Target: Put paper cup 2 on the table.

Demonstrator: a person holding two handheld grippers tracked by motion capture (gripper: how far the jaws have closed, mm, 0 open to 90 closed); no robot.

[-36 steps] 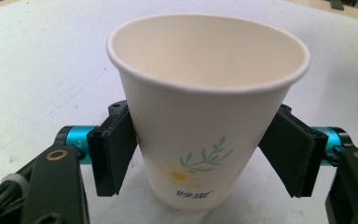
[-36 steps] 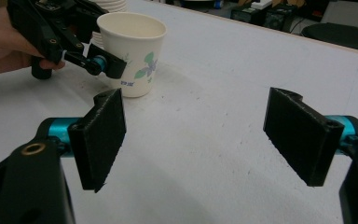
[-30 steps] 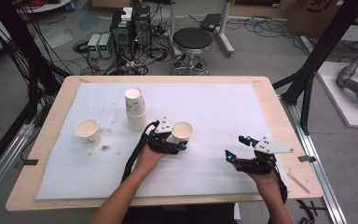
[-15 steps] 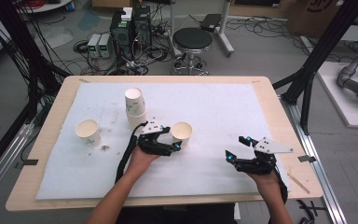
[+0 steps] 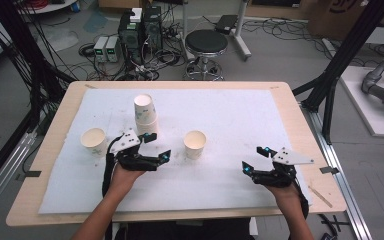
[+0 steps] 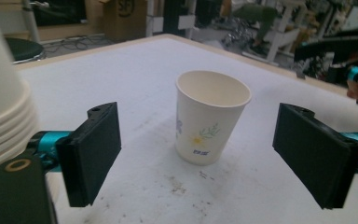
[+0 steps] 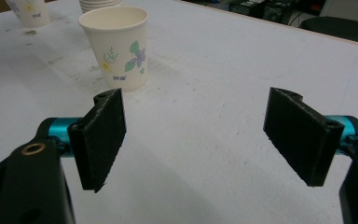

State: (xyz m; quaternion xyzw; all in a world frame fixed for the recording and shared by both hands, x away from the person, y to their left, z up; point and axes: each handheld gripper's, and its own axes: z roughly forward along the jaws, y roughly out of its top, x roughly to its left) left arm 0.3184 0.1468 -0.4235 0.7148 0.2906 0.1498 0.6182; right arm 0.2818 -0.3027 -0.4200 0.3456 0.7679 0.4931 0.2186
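Note:
A floral paper cup (image 5: 195, 144) stands upright in the middle of the white mat (image 5: 230, 115). My left gripper (image 5: 158, 145) sits just left of it and apart from it. Its jaws have just been opening and now stand wide with nothing between them. In the left gripper view the cup (image 6: 209, 123) stands a little beyond the open left gripper (image 6: 196, 140). A stack of cups (image 5: 145, 112) rises behind that hand, and a single cup (image 5: 94, 141) stands to its left. My right gripper (image 5: 254, 159) rests open near the front right, and the right gripper (image 7: 196, 126) holds nothing.
The right gripper view has the middle cup (image 7: 119, 46) ahead on the left, with the far cup (image 7: 30, 11) and the stack (image 7: 98, 3) beyond. The mat is stained near the cups. A stool (image 5: 206, 42) and equipment stand behind the table.
My left gripper let go of the middle cup, opened wide and drew back to the left. The cup stays upright where it was. The right hand has not moved.

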